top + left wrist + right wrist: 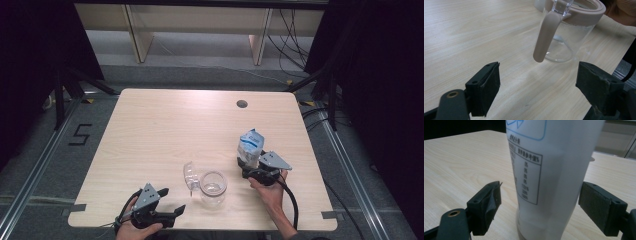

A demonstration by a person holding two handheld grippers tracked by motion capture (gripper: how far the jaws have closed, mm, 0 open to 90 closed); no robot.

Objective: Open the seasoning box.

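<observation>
Left gripper (172, 201) sits at the table's (150, 130) near edge, jaws wide apart, nothing in them. Right gripper (246, 166) has its 2 jaws spread either side of the white pouch (250, 146) toward the right edge; I see gaps on both sides. My left gripper view shows the glass jar's (571, 32) beige rim and hanging handle (546, 35); the right gripper view shows the pouch's printed table (526, 175).

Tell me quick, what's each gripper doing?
Left gripper: open, holding nothing, facing the clear glass jar.
Right gripper: open around the white and blue printed pouch, not clamped.
</observation>
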